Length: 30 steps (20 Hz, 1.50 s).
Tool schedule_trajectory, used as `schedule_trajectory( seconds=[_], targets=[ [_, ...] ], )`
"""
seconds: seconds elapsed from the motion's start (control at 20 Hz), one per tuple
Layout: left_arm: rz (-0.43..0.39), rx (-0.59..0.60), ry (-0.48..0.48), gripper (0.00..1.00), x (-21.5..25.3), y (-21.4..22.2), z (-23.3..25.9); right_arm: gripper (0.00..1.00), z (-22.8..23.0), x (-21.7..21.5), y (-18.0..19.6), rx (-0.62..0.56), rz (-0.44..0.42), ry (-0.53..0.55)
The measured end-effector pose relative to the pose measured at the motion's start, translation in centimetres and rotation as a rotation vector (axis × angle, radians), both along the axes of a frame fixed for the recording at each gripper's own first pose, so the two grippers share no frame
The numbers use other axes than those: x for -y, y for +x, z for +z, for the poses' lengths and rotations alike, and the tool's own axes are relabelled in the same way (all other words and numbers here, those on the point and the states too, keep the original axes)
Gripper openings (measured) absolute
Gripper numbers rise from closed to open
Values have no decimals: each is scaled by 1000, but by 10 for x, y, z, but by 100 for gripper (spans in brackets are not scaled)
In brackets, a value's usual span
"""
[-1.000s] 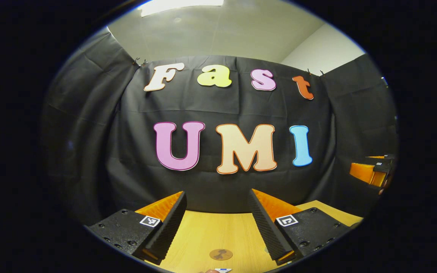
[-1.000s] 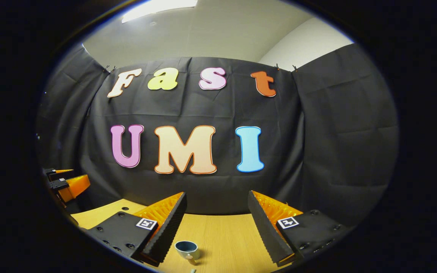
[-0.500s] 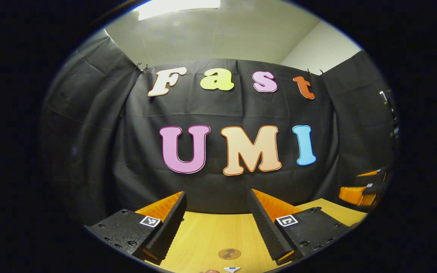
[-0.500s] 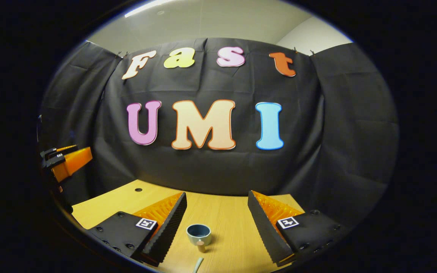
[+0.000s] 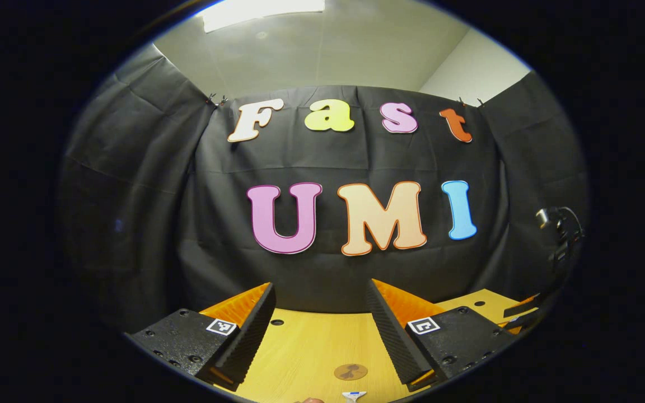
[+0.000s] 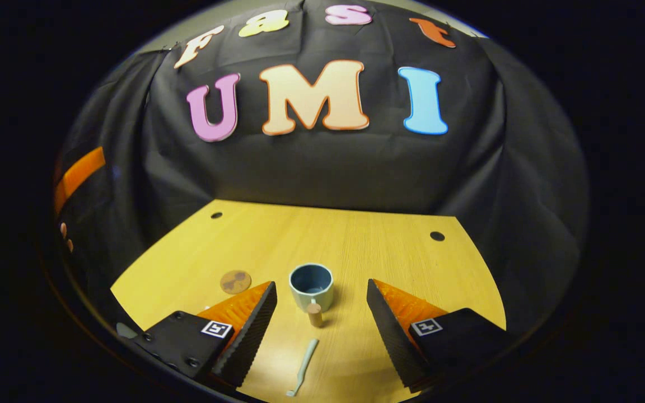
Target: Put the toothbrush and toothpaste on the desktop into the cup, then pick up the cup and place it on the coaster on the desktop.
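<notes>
Wooden desk (image 6: 367, 246), cup (image 6: 311, 285) mid-desk; toothbrush (image 6: 304, 368) at near edge, untouched; right gripper (image 6: 319, 330) spread wide, must descend onto it.

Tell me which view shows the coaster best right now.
Right gripper view: the coaster lies whole on the desk, left of the cup. Left gripper view catches the coaster too, but low at the image edge and flattened.

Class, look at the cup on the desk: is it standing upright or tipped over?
Upright. In the right gripper view the cup rests on its base on the desk, its round open rim facing up, handle toward the camera.
</notes>
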<state>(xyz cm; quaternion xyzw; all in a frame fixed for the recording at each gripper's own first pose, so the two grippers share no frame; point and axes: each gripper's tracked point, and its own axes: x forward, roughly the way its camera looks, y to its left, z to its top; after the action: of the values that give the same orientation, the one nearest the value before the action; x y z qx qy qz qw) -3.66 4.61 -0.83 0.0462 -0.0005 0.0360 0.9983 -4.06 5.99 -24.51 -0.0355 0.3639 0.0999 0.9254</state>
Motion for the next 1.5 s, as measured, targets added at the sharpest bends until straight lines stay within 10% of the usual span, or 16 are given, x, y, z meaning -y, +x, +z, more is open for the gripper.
schedule_trajectory(
  seconds=[0.85,1.5],
  targets=[
    [132,-69,22,94,-45,-17,-24,99,-150,-5,-61,-542,56,-76],
    [160,-132,20,94,-62,-22,-49,95,-190,-12,-86,-718,73,-150]
  ],
)
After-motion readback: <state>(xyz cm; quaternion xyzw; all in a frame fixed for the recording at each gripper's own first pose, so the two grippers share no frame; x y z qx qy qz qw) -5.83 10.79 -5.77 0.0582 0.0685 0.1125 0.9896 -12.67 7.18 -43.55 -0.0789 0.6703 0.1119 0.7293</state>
